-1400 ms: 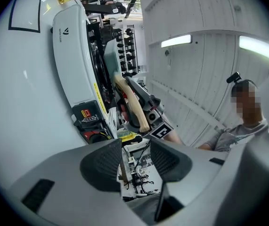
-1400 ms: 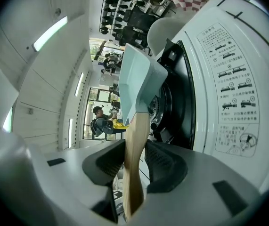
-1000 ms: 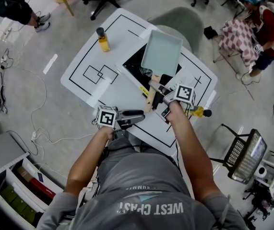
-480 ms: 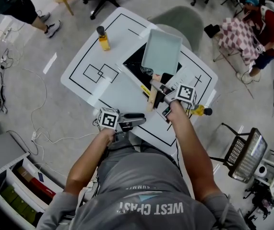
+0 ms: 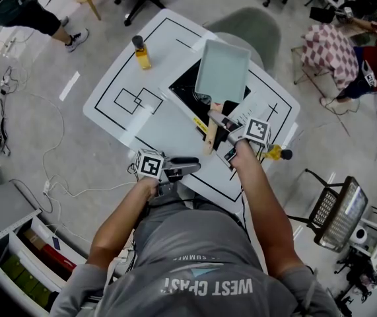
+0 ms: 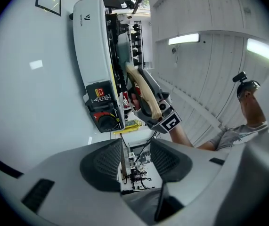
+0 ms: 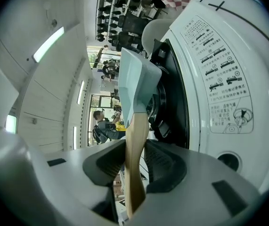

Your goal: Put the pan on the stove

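While the right gripper [image 5: 218, 121] clamps its handle [image 7: 135, 140], the pan [image 5: 222, 71] sits over the stove [image 5: 187, 88].
Those jaws have just been closing on the wooden handle, pan at their 12 o'clock. Placing looks nearly done: settle it flat, then release. The left gripper [image 6: 136, 159] hovers at 7 o'clock by the bench [image 5: 162, 131] edge, jaws apart and empty.
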Motion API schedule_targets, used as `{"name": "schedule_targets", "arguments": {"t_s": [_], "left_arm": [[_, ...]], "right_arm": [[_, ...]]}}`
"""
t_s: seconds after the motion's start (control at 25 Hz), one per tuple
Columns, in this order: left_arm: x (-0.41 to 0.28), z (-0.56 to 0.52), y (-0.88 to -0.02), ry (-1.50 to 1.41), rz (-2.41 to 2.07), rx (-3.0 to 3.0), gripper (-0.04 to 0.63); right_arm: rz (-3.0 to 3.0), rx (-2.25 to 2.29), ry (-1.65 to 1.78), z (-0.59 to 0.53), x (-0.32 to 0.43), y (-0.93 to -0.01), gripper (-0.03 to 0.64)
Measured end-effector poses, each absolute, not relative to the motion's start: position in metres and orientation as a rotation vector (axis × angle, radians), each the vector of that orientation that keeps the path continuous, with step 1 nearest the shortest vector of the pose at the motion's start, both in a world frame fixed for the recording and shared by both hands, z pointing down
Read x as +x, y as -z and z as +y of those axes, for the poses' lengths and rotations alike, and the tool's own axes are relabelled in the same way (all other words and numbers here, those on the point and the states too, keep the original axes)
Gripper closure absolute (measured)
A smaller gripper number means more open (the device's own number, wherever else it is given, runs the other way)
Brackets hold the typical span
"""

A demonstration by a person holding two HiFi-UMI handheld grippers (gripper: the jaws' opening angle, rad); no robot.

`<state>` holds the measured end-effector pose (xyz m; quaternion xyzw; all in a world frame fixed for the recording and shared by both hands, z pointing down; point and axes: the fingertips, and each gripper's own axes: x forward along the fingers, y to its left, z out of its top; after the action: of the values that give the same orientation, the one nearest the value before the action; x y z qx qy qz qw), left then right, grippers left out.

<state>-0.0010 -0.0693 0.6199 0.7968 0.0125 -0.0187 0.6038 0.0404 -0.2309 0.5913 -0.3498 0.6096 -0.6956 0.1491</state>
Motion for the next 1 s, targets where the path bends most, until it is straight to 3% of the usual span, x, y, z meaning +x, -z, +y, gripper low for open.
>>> {"name": "schedule_targets", "arguments": {"t_s": [0.64,1.0], "left_arm": [[0.015,-0.085,-0.619,0.028,0.022,1.834,0.41],[0.019,-0.089,-0.613,0.029,0.025,1.852,0.41]], "right_arm": [[1.743,-0.975,2.036,-0.231,0.046,-0.598,0.489],[1.797,-1.044,1.977,-0.231,0.045,-0.593,0.443]]}}
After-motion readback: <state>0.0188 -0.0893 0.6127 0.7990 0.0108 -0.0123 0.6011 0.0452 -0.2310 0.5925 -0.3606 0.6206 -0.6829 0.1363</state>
